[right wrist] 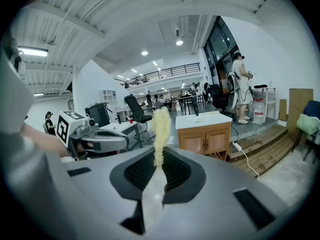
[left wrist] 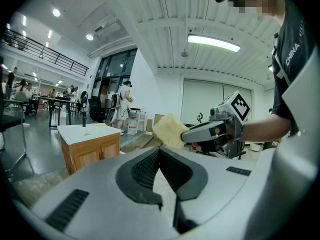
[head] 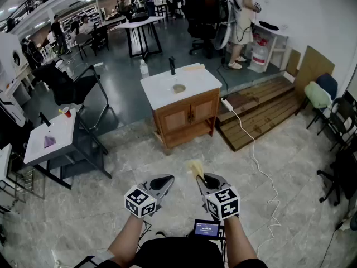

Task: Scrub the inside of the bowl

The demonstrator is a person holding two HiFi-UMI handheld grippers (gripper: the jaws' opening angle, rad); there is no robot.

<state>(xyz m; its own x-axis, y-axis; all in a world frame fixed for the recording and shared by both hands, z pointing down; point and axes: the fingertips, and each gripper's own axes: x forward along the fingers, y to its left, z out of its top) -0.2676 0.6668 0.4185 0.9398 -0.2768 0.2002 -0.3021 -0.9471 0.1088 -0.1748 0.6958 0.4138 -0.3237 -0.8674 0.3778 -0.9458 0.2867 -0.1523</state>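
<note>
My right gripper [head: 202,178] is shut on a yellow sponge [head: 194,168], which sticks out upright past the jaw tips [right wrist: 160,134]. Beside it, my left gripper [head: 166,178] is shut with nothing in it; its jaws meet in the left gripper view [left wrist: 159,151]. Both are held over the floor, well short of a wooden cabinet [head: 187,116] with a white sink top. A small round bowl-like thing [head: 178,88] lies on that top, too small to make out. In the left gripper view the right gripper [left wrist: 192,135] and sponge [left wrist: 169,130] show at centre right.
A black tap [head: 172,66] and a bottle [head: 144,68] stand on the sink top. A power strip [head: 226,102] with a white cable lies beside wooden pallets [head: 262,108]. A white table [head: 50,138] stands at left, chairs [head: 334,116] at right. A person [head: 242,15] stands far back.
</note>
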